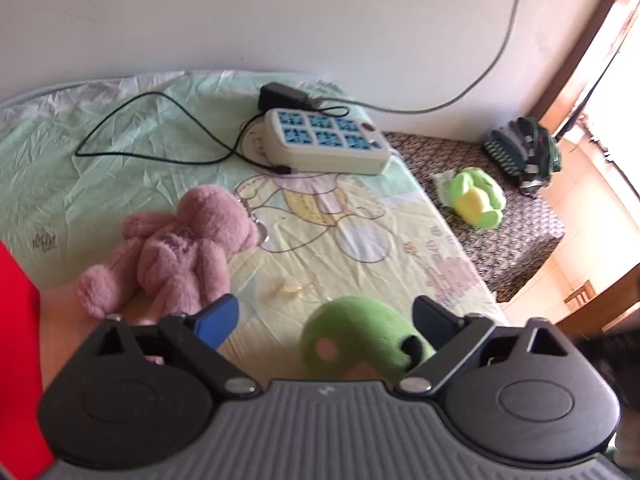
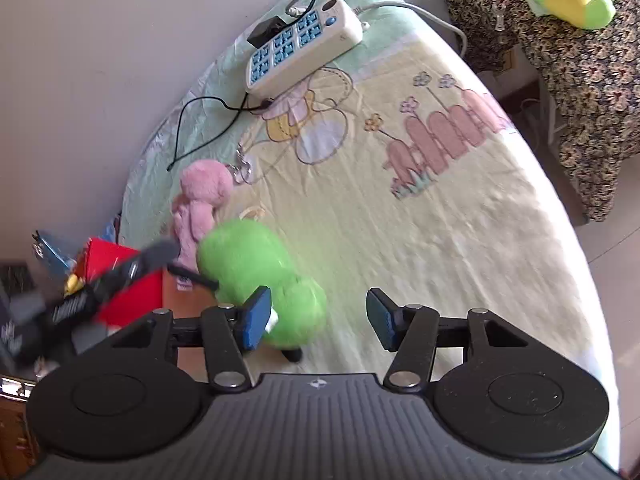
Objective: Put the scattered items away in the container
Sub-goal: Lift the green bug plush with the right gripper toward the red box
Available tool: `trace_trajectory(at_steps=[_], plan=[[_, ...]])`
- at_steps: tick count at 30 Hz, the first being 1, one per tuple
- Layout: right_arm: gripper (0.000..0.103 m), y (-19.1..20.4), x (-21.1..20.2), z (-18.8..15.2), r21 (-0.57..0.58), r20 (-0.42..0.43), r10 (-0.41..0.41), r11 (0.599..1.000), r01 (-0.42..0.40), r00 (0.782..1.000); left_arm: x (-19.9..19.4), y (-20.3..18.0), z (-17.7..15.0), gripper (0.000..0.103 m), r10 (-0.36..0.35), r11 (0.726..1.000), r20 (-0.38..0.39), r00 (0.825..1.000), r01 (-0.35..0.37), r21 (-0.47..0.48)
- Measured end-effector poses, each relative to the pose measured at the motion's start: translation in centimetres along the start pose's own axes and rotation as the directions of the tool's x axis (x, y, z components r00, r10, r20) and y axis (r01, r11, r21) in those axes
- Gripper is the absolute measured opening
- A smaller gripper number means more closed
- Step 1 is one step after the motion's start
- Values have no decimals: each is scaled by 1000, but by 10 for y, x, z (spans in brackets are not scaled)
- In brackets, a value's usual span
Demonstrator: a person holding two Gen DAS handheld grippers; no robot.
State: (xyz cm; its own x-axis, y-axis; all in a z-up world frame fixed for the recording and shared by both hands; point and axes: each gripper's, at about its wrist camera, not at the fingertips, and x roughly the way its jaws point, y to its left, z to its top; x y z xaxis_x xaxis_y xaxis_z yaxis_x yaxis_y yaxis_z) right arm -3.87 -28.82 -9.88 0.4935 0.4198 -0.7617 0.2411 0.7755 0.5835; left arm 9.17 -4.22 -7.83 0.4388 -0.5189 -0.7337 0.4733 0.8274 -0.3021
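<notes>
green plush toy (image 1: 360, 336), pink cheek spot, lies on bedsheet (image 1: 120, 152).

No text can be read

A plain pale wall (image 1: 280, 12) rises behind a bed (image 2: 420, 232) covered by a mint and yellow cartoon sheet. A grey cable (image 1: 504, 36) hangs down the wall and runs to a white power strip (image 1: 326, 144) lying on the sheet. Beside the bed stands a low piece of furniture under a dark floral cloth (image 2: 580, 80). Strong daylight pours in at the right by a wooden frame (image 1: 580, 56), washing out the pale floor (image 1: 592, 216).
</notes>
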Motion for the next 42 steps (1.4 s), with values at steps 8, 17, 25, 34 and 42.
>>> trace_trajectory(at_steps=[8, 17, 25, 34, 42], plan=[[53, 4, 8, -28, -25, -52, 34, 999, -35, 998, 42, -28, 10, 85, 37, 996, -61, 997, -32, 84], [50, -25, 6, 5, 64, 104, -79, 995, 72, 991, 35, -38, 12, 78, -72, 996, -78, 994, 76, 50], [59, 42, 0, 7, -372, 191, -46, 921, 116, 980, -1, -12, -11, 91, -138, 990, -58, 989, 137, -10], [66, 37, 60, 61, -345, -33, 24, 938, -34, 999, 37, -26, -43, 88, -206, 978, -166, 964, 200, -55], [62, -16, 54, 81, -44, -20, 133, 990, -134, 991, 52, -57, -30, 79, -215, 974, -160, 963, 223, 29]])
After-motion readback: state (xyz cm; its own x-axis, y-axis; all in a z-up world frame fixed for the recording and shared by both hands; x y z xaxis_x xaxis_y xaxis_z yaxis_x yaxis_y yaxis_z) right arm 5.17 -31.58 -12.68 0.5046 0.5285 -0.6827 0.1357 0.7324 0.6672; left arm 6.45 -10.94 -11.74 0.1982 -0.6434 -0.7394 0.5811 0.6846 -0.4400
